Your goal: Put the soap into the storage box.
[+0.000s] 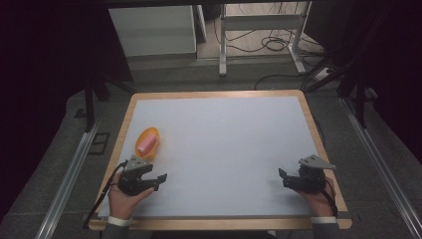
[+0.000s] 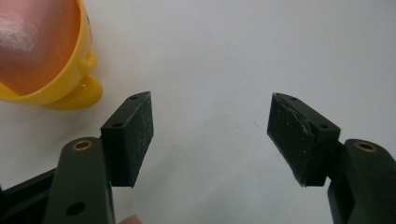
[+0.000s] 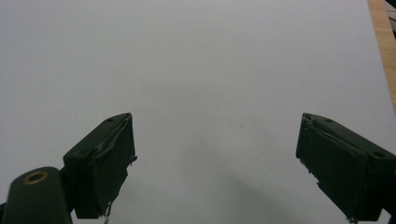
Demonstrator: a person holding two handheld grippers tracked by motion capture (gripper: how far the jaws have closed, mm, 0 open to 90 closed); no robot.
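A small yellow bowl with something pink inside sits near the table's left edge; in the left gripper view the yellow bowl fills the upper left corner, its pink content showing. My left gripper rests just in front of the bowl, held by a hand, open with nothing between its jaws; close up, the left gripper frames bare white surface. My right gripper lies near the table's right front, open and empty; the right gripper faces plain white surface.
The white table top has a wooden rim. Beyond it on the floor stand a white cabinet and a metal frame with cables. Metal rails run along both sides.
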